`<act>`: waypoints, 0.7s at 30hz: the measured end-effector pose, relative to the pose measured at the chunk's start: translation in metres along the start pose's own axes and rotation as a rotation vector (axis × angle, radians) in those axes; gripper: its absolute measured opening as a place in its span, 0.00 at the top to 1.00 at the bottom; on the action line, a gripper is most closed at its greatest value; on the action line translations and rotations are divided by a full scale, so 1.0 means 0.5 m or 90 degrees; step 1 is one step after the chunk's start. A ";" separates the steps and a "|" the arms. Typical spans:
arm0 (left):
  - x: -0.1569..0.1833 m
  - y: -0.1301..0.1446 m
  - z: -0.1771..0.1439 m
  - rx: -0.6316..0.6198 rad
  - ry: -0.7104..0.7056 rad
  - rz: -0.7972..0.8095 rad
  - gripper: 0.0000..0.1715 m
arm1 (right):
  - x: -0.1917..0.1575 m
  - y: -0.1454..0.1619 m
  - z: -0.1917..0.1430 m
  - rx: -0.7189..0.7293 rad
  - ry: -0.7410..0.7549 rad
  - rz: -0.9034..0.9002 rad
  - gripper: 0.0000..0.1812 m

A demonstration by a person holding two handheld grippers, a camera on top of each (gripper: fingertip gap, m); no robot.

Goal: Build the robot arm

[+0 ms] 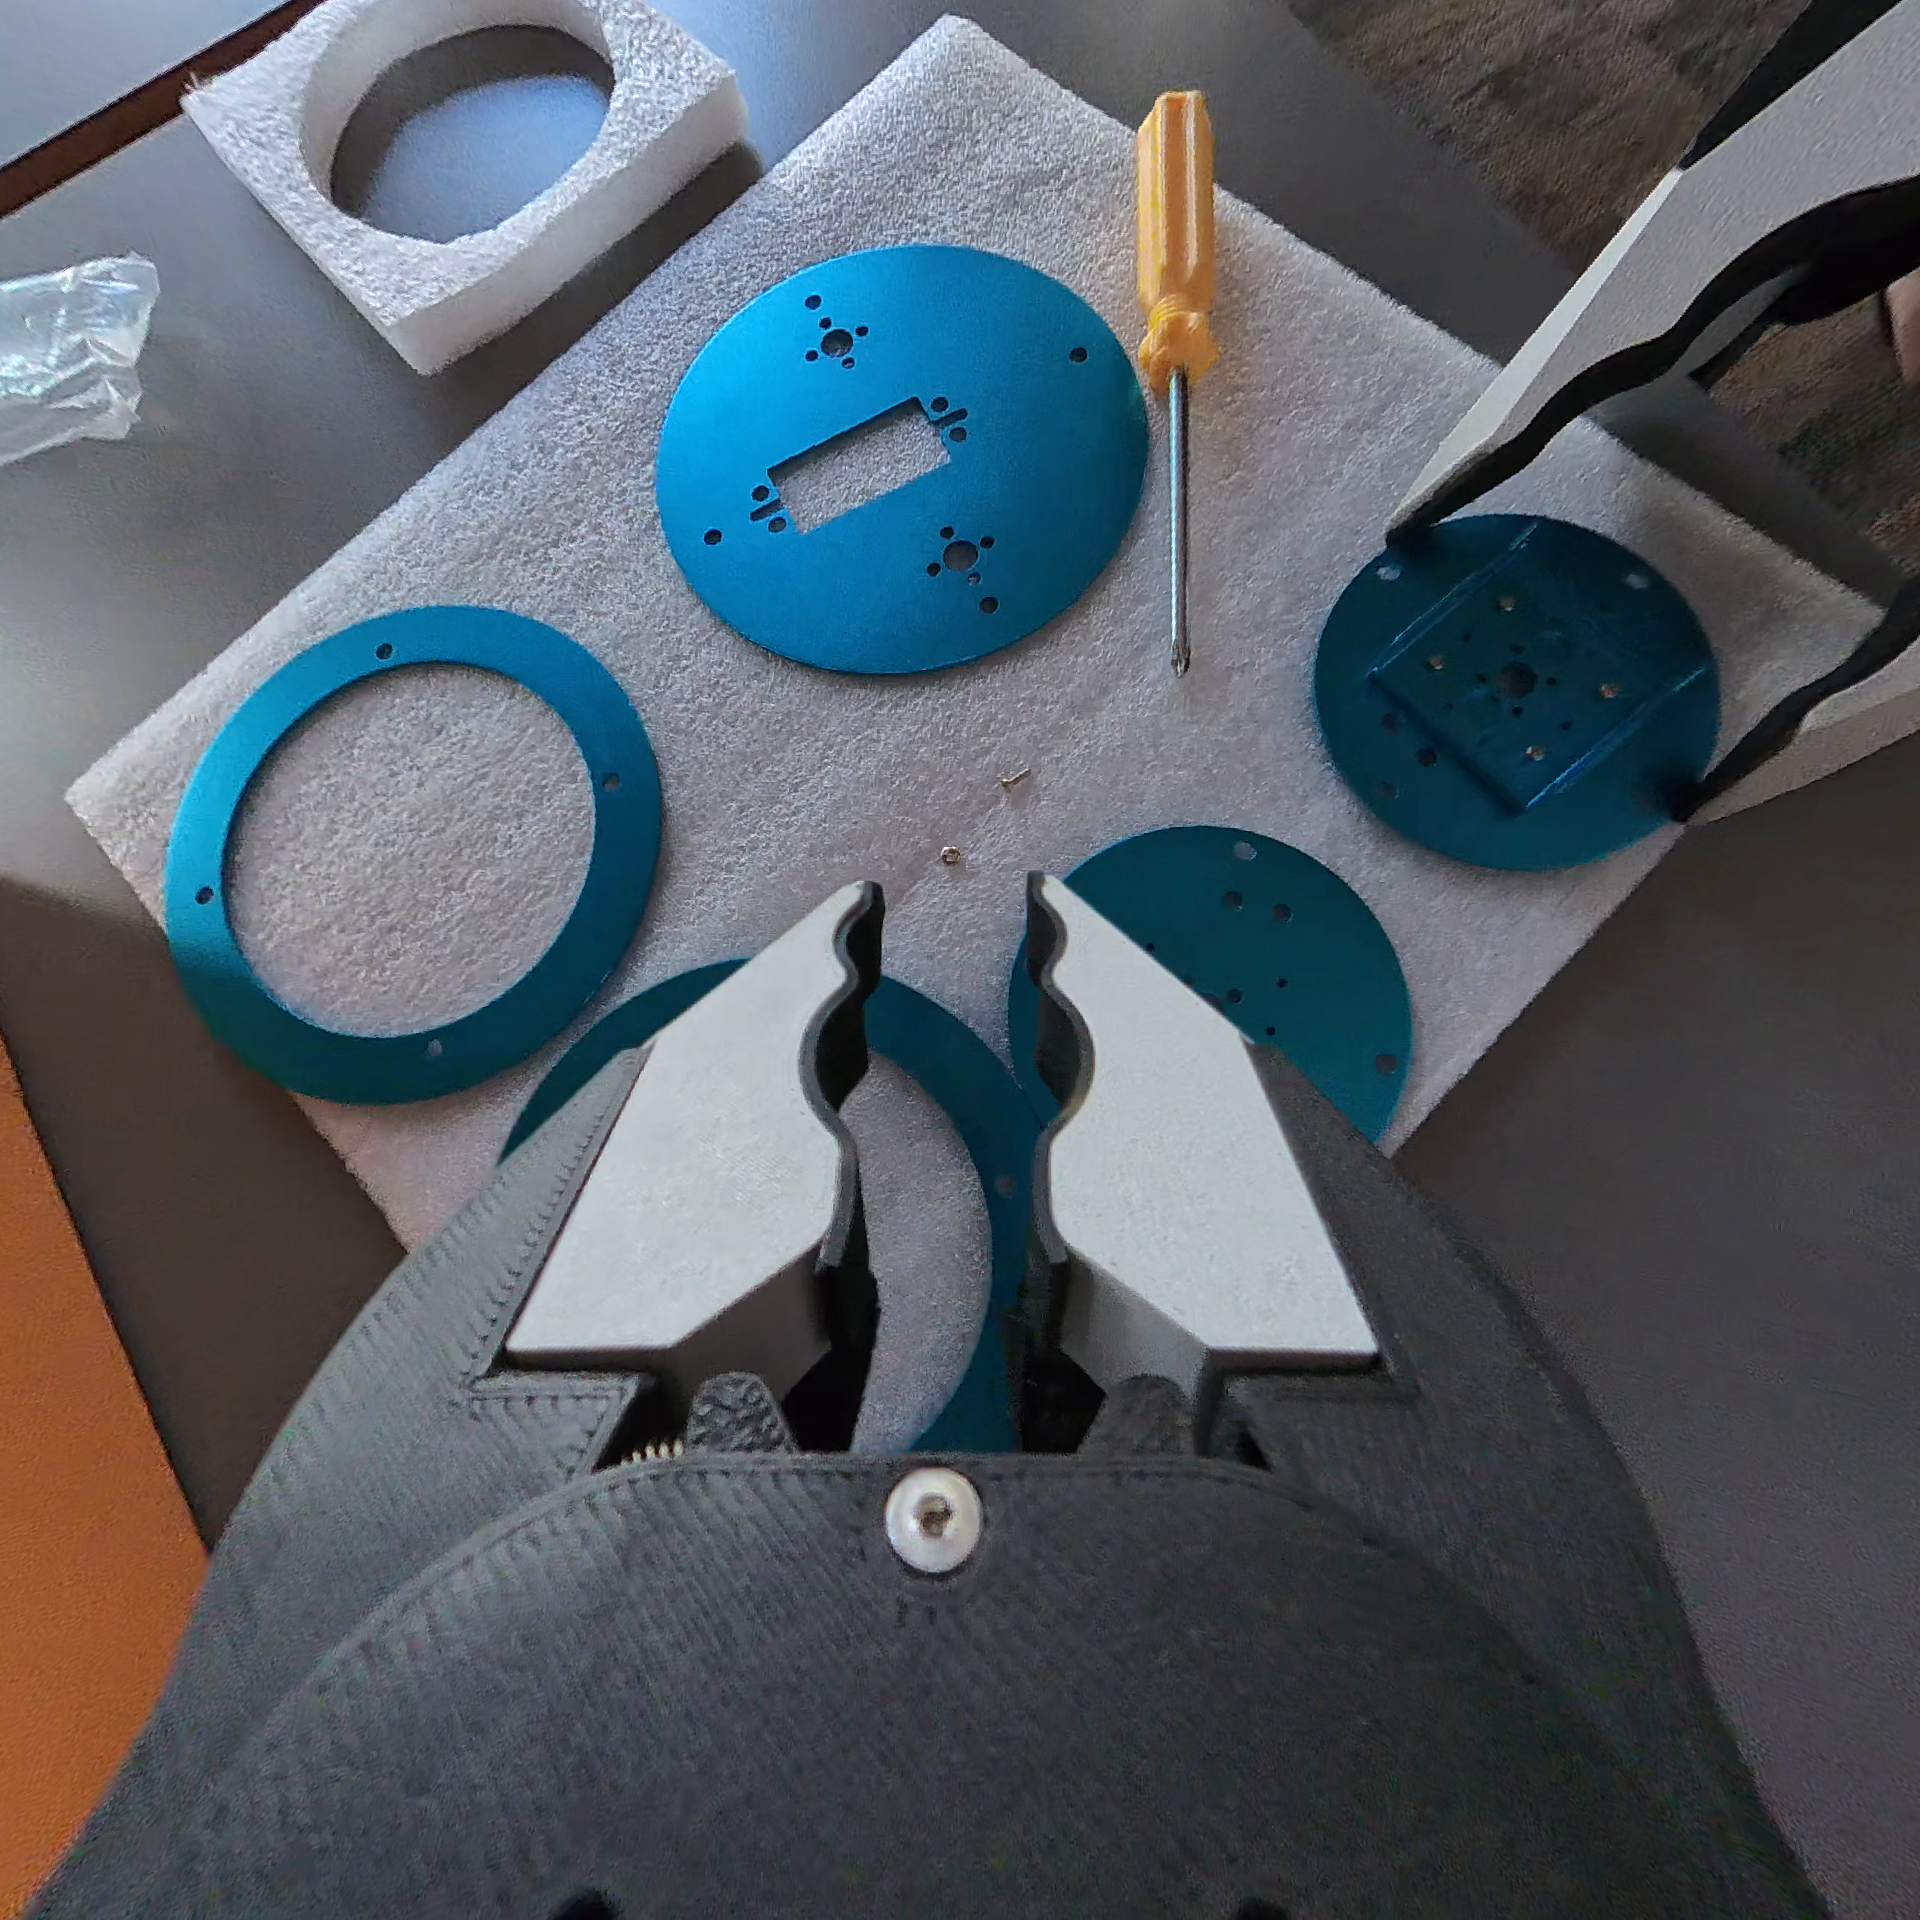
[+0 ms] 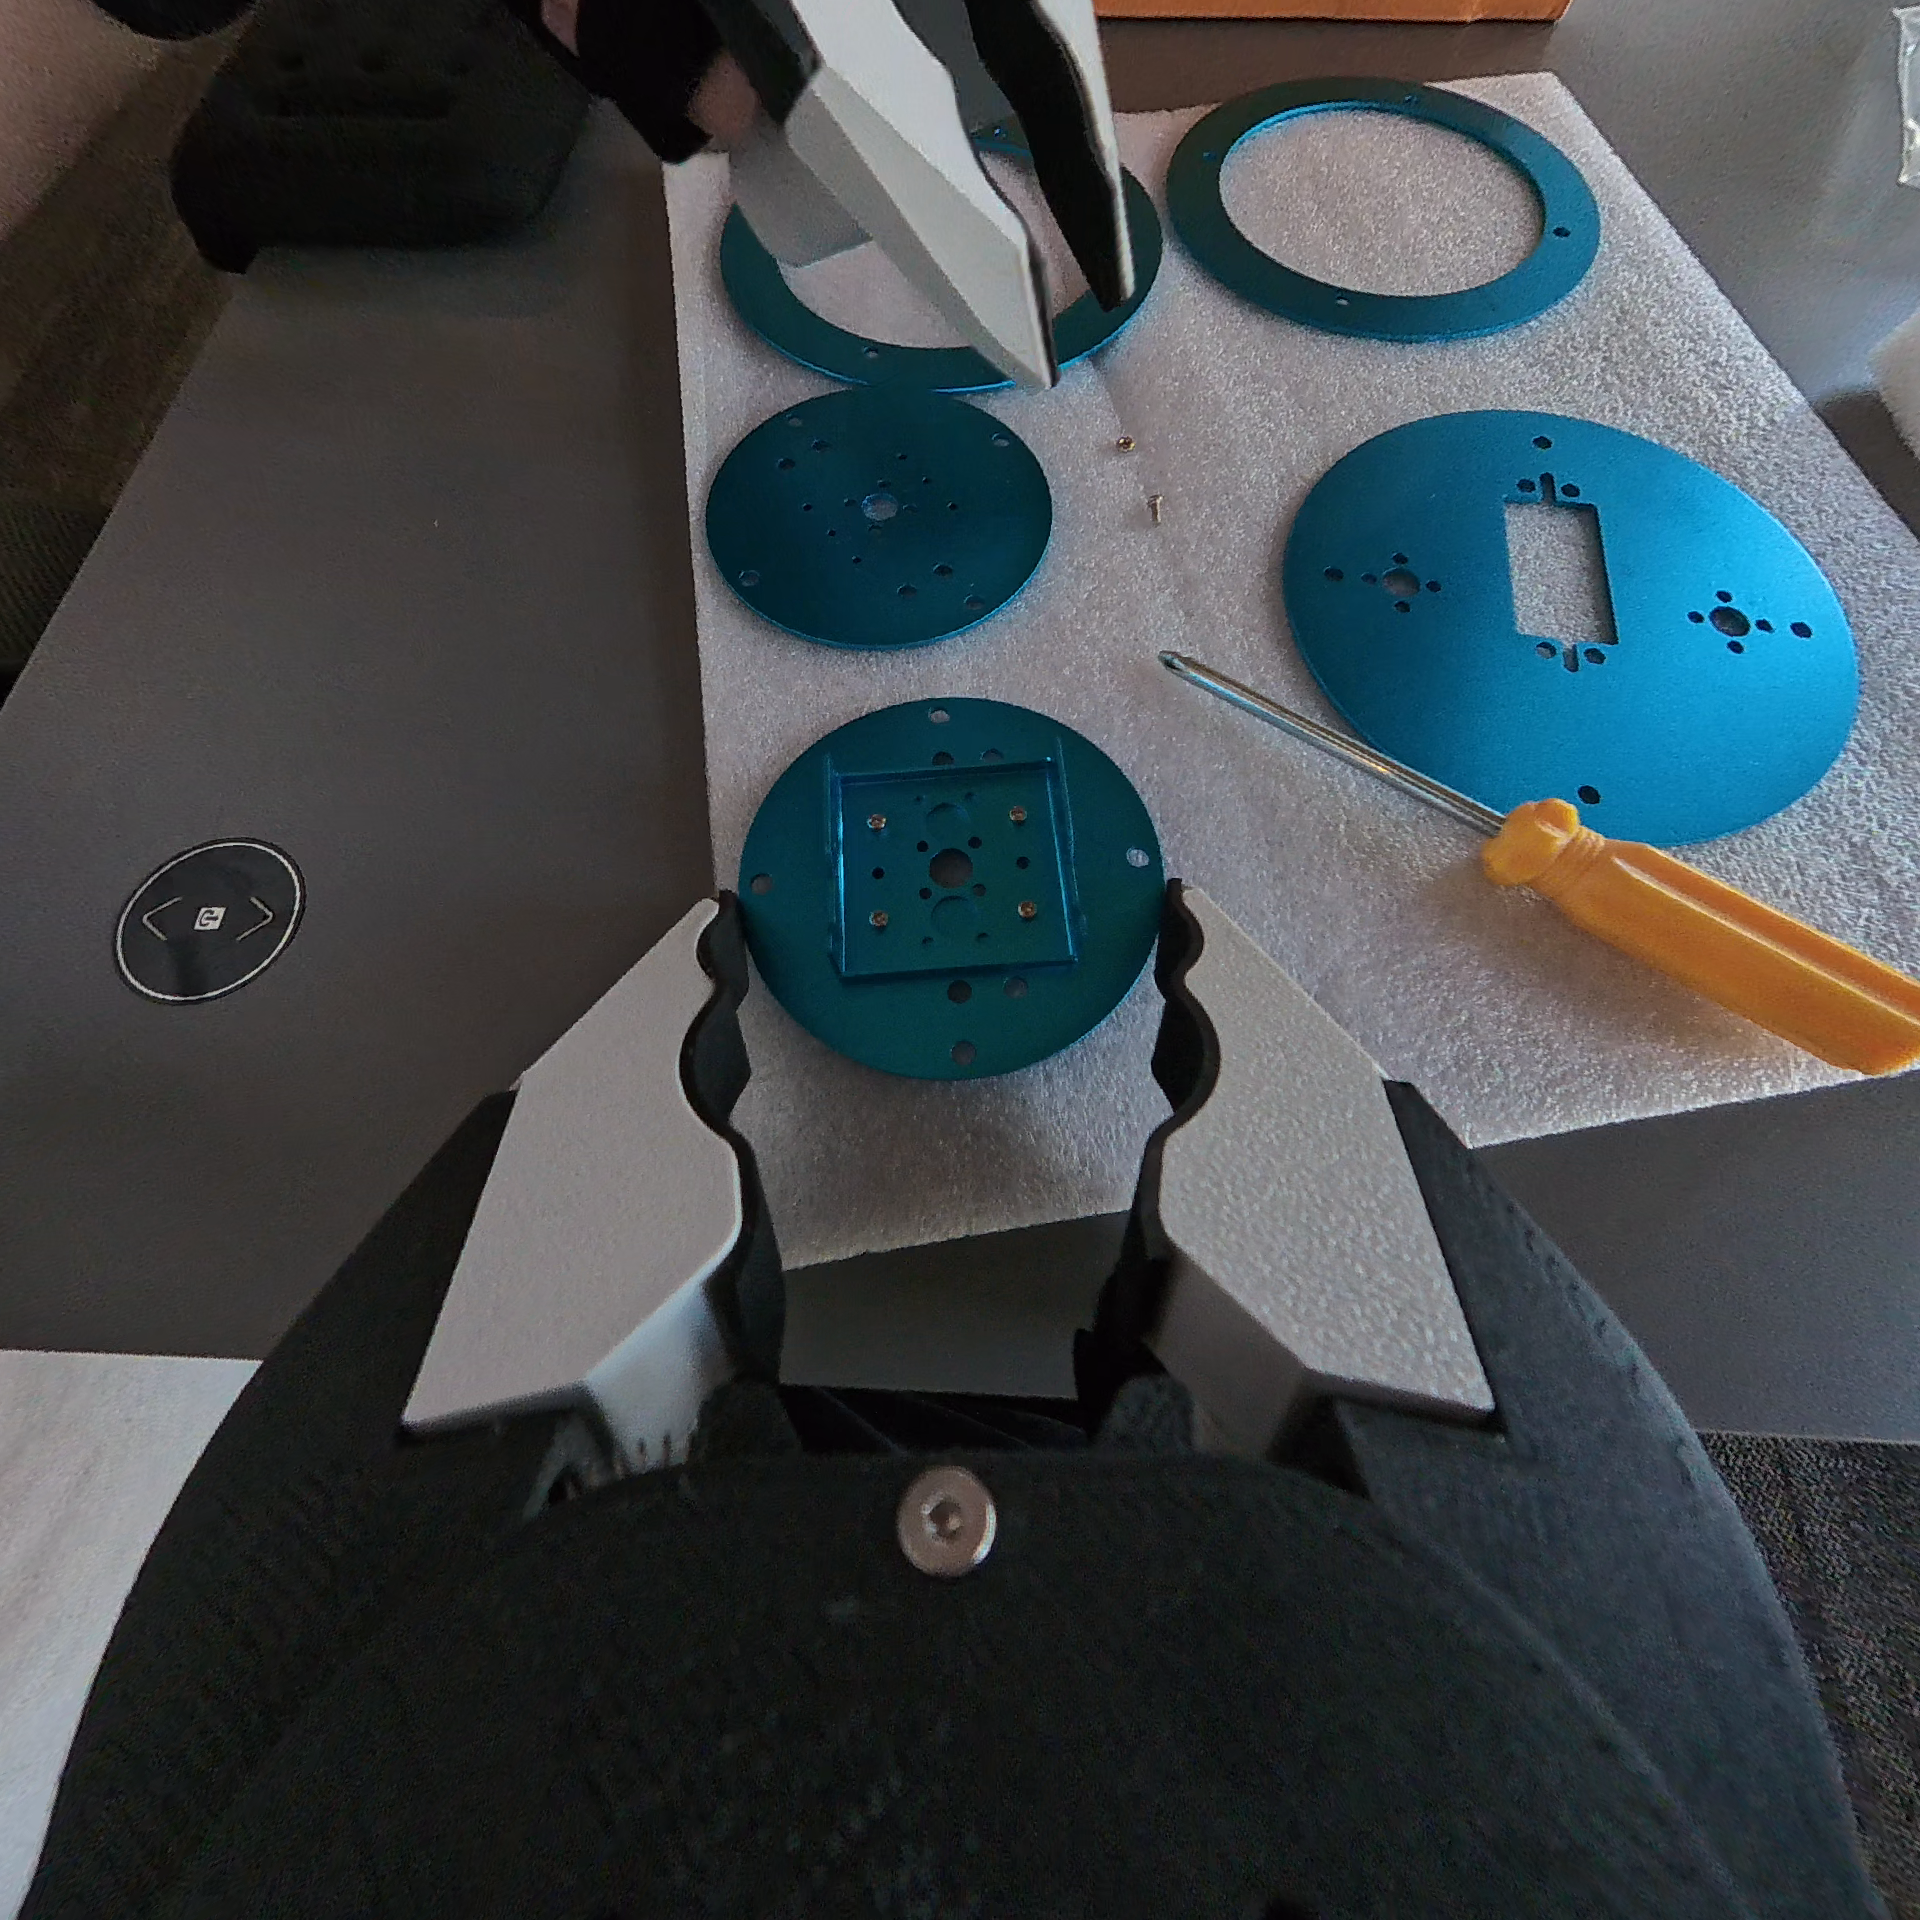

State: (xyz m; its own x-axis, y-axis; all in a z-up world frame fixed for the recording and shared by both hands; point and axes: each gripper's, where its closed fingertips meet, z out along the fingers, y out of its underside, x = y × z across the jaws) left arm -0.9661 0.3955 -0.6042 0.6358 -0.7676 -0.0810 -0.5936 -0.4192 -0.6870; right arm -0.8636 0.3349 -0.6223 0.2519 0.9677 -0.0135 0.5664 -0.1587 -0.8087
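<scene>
My left gripper is open with a narrow gap and nothing between the fingers. It hovers over a blue ring, just behind a small brass nut and a tiny screw. It also shows in the right wrist view. My right gripper has its pads against both edges of a blue disc carrying a square bracket, which lies on the white foam sheet. In the left wrist view this gripper straddles the same disc.
On the foam sheet lie a second blue ring, a large blue disc with a rectangular cutout, a small drilled disc and a yellow-handled screwdriver. A foam block and a plastic bag lie beyond. Tip to tip, the grippers are about 12 centimetres apart.
</scene>
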 end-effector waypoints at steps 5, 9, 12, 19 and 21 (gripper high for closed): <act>-0.009 0.004 0.025 -0.037 -0.007 0.036 0.90 | -0.001 0.001 -0.004 0.002 0.000 0.013 0.56; -0.009 0.008 0.040 -0.056 0.006 0.054 0.93 | -0.002 0.004 -0.010 0.001 -0.002 0.017 0.56; -0.010 0.009 0.044 -0.067 0.011 0.069 0.92 | 0.001 0.008 -0.015 0.002 0.001 0.022 0.56; 0.001 0.011 0.048 -0.080 0.034 0.149 0.98 | 0.005 0.012 -0.020 0.010 0.002 0.033 0.56; 0.002 0.011 0.049 -0.082 0.045 0.167 0.98 | 0.005 0.012 -0.020 0.011 0.001 0.034 0.56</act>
State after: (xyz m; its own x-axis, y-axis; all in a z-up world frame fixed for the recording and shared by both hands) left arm -0.9566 0.4040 -0.6257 0.4188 -0.8878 -0.1908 -0.7941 -0.2562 -0.5512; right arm -0.8515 0.3342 -0.6213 0.2822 0.9577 -0.0565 0.5384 -0.2068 -0.8169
